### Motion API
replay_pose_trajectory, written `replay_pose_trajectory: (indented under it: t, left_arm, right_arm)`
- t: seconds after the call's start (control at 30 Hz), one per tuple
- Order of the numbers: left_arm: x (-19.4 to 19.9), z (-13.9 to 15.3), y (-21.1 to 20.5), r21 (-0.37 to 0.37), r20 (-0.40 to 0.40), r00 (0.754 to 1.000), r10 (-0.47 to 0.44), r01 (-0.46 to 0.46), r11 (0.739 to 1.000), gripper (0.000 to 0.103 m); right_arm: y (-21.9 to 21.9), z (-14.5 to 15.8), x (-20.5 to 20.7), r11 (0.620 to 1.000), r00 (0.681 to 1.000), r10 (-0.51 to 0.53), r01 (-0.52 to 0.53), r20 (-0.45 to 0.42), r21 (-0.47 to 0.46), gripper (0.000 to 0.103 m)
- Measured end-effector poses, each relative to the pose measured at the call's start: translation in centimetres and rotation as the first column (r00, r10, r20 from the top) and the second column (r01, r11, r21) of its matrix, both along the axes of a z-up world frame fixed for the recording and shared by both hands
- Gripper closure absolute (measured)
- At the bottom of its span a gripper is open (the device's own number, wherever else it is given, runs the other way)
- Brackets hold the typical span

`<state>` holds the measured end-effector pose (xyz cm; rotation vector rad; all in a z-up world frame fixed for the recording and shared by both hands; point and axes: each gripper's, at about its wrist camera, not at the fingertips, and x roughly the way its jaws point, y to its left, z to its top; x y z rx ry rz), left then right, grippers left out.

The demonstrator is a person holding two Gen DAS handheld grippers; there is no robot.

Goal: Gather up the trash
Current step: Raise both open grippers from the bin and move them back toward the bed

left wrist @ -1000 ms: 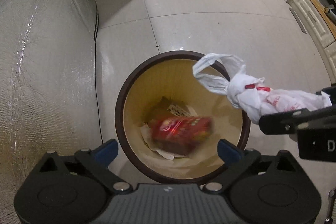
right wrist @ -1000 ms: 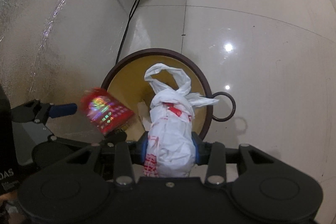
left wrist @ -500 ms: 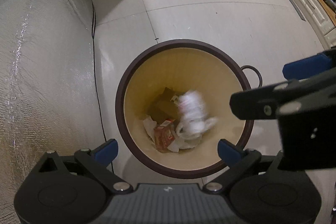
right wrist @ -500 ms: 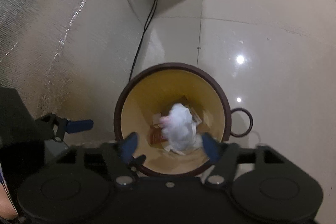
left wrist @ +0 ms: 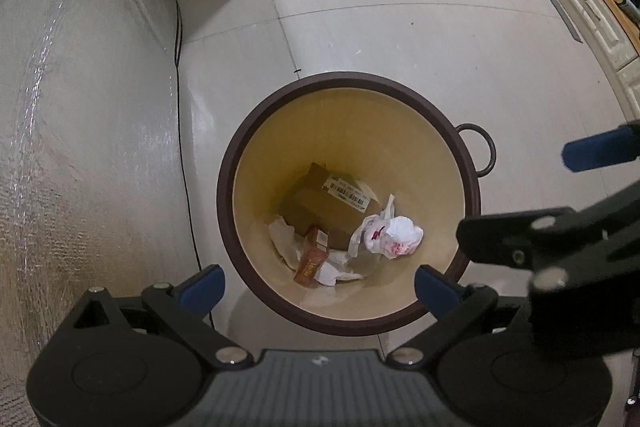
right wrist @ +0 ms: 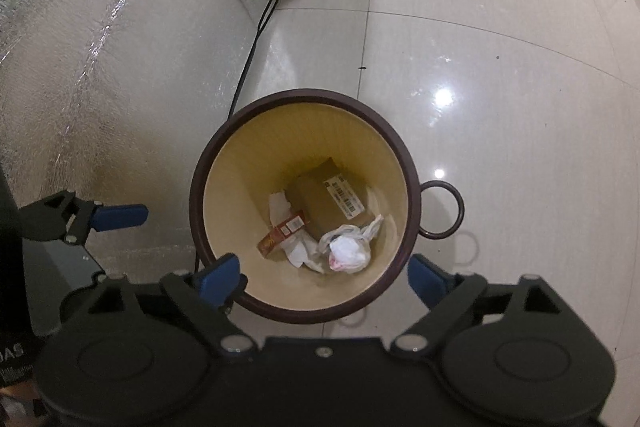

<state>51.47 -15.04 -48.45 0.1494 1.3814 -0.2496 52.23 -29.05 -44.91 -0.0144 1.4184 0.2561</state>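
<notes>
Hovering our right gripper [right wrist: 322, 277] over the bin [right wrist: 412, 187], we see its jaws have just been opening and now stand wide with nothing between them. Our left gripper [left wrist: 318, 281] is spread wide and empty too, both pointing down so drops land inside. Directly below and ahead, the knotted white bag [right wrist: 346, 251] lies on the bin floor beside the red box [right wrist: 282, 233]. Beyond them rests a brown carton [right wrist: 326, 203].
</notes>
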Motion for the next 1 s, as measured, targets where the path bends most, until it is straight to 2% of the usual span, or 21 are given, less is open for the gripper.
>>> replay_pose_trajectory:
  t: [0.43, 0.83, 1.0]
  left_arm:
    - [-0.4, 0.5, 0.8, 0.001, -0.044, 0.997, 0.060, -0.060, 0.998, 0.000]
    - [-1.2, 3.6, 3.0, 0.023, -0.031, 0.987, 0.158, -0.158, 0.987, 0.000]
    - [-1.4, 6.3, 3.7, -0.006, 0.003, 0.981, 0.196, -0.196, 0.981, 0.000]
  right_arm:
    - [-1.2, 0.8, -0.8, 1.000, 1.000, -0.018, 0.018, 0.021, -0.015, 0.000]
    - [-3.2, 3.2, -1.7, 0.998, 0.996, -0.055, 0.057, 0.070, -0.024, 0.000]
    - [-4.0, 4.4, -2.4, 0.998, 0.994, -0.065, 0.066, 0.088, -0.013, 0.000]
